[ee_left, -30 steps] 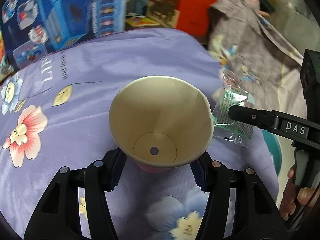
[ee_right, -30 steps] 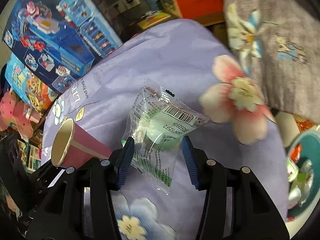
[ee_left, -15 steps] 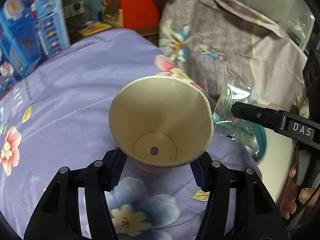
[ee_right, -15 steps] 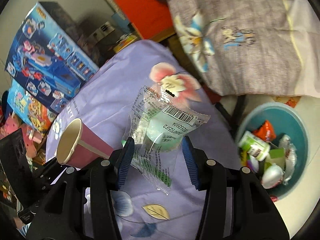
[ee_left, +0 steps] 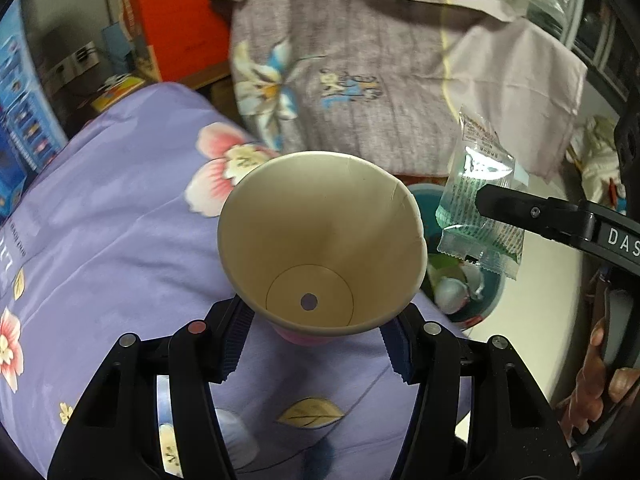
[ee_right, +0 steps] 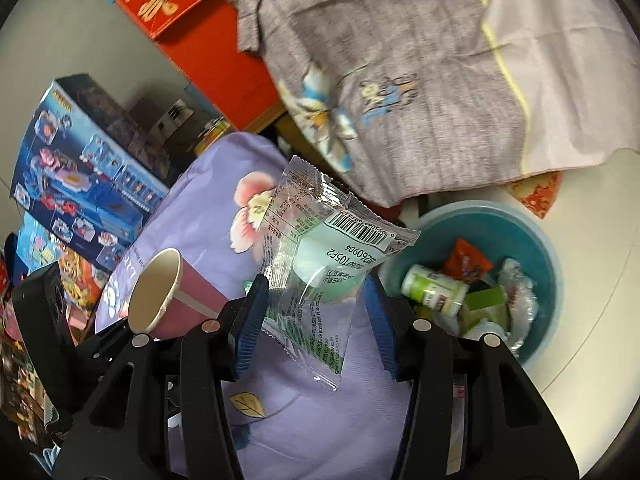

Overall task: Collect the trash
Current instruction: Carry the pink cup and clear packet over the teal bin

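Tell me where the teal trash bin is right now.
In the right wrist view the teal trash bin sits on the floor at right, past the purple bedspread, below the grey cloth; the wrapper hangs left of it.

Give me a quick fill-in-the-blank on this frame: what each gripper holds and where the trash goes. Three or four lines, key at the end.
1. The left gripper is shut on a paper ____ with a pink outside.
2. The right gripper is shut on a clear snack ____ printed with a barcode.
3. The teal bin on the floor already holds ____.
4. The bedspread under both grippers is ____ with flower prints.

Missing words: cup; wrapper; trash; purple
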Demonstrator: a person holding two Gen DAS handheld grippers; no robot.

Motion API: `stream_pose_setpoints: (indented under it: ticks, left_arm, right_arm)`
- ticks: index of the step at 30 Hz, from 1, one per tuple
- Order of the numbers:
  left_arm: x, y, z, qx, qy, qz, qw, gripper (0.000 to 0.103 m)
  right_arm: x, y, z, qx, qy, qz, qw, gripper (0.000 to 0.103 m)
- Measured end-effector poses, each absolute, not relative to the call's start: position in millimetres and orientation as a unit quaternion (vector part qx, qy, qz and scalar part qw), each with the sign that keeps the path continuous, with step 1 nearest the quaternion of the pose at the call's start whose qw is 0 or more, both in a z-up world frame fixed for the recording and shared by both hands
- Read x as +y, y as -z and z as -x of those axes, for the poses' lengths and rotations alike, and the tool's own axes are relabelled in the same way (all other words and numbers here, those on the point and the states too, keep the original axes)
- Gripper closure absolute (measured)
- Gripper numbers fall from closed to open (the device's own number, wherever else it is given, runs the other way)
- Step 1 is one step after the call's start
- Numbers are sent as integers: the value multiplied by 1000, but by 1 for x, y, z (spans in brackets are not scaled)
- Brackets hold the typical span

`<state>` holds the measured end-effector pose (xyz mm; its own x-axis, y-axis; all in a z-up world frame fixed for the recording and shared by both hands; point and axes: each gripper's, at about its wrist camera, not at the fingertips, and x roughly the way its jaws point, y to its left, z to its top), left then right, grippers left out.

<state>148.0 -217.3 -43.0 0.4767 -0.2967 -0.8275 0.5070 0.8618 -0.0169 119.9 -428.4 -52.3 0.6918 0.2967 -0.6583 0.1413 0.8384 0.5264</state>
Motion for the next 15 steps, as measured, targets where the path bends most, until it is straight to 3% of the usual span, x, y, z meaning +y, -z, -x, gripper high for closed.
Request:
stream_pose_setpoints:
  ticks: [15]
  left_arm:
    - [-297,54,-134,458,278,-158,830,44]
  right_arm:
    - [-496,74,-89,381,1,-309,872,56]
